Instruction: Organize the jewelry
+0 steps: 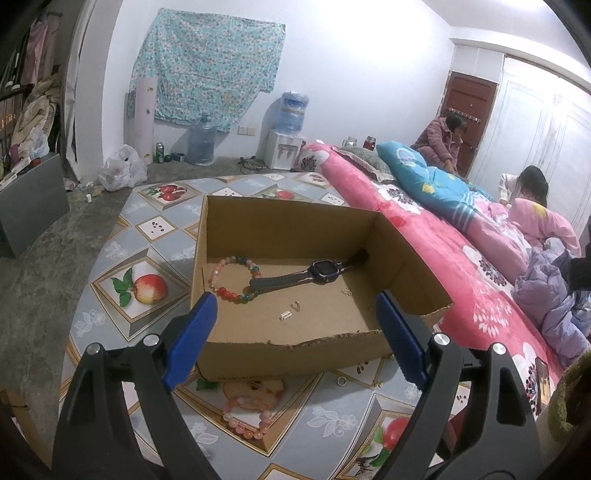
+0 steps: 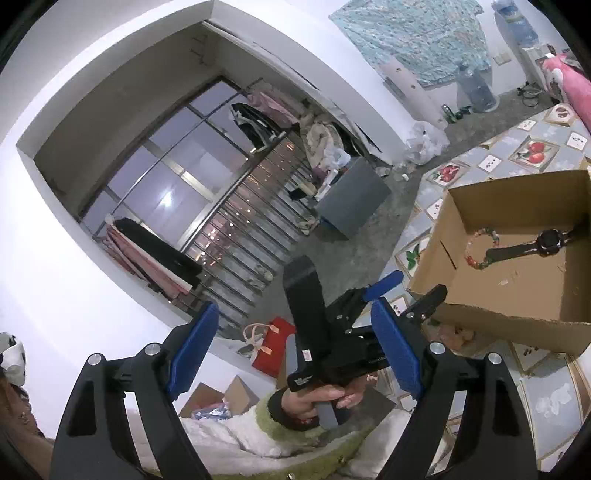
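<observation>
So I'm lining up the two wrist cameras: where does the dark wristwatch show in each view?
Left wrist view: the wristwatch lies inside the cardboard box, centre of the picture, its strap over the beaded bracelet.
Right wrist view: the wristwatch sits at the right edge, in the same box.
Shared landmark: the blue floral cloth on the wall.

Blue floral cloth [image 1: 208, 66] hung on white wall. Water dispenser [image 1: 286, 147] stood beside pink floral bed [image 1: 424, 236]. White plastic bag [image 1: 122, 168] lay on floor. Red gift bag [image 2: 271, 345] sat near window.
</observation>
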Demonstrator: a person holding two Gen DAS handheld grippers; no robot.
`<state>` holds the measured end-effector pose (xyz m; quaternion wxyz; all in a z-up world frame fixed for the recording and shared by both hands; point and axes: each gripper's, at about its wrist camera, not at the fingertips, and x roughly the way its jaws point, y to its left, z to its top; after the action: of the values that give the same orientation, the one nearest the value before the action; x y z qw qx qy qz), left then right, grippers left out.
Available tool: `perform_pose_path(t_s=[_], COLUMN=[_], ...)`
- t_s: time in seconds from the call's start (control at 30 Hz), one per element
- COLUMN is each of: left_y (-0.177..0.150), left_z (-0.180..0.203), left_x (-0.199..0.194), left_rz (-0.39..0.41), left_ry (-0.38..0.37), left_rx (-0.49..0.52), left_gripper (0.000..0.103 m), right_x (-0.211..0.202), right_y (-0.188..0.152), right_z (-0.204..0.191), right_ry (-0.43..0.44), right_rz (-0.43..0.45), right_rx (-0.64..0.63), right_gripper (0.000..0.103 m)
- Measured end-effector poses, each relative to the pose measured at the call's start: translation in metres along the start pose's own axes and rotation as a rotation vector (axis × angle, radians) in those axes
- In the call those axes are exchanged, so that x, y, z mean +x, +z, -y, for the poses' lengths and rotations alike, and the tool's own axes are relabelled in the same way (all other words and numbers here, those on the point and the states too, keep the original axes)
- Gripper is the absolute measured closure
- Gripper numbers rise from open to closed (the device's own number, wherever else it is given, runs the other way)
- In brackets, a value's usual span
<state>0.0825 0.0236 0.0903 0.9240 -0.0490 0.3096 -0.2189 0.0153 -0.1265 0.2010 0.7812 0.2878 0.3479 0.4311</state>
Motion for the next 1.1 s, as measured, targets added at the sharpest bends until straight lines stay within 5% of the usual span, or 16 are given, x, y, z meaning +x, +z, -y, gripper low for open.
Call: perform_pose_path(t_s=[0.77,1.0,1.1], left_y=[-0.001,-0.003,-0.007], left_z=[0.0,-0.002,-0.008], left_x=[0.001,0.0,-0.001], left_rz=[-0.006,-0.006,-0.009], left_ry=[0.004,0.009,0.022], left_rx=[-0.011,-0.014,-0.02], left_gripper=[0.02,0.02,0.02], right_x=[-0.005,-0.003,-0.007], right_y=[-0.005,-0.022,-0.038], right_z=[0.0,0.014,0.029], right_ry=[-0.073,-0.214,-0.38], right_rz=[0.023,0.038,0.079], right_rx=[-0.027,-0.035,-0.063], right_gripper=[0.02,0.02,0.02])
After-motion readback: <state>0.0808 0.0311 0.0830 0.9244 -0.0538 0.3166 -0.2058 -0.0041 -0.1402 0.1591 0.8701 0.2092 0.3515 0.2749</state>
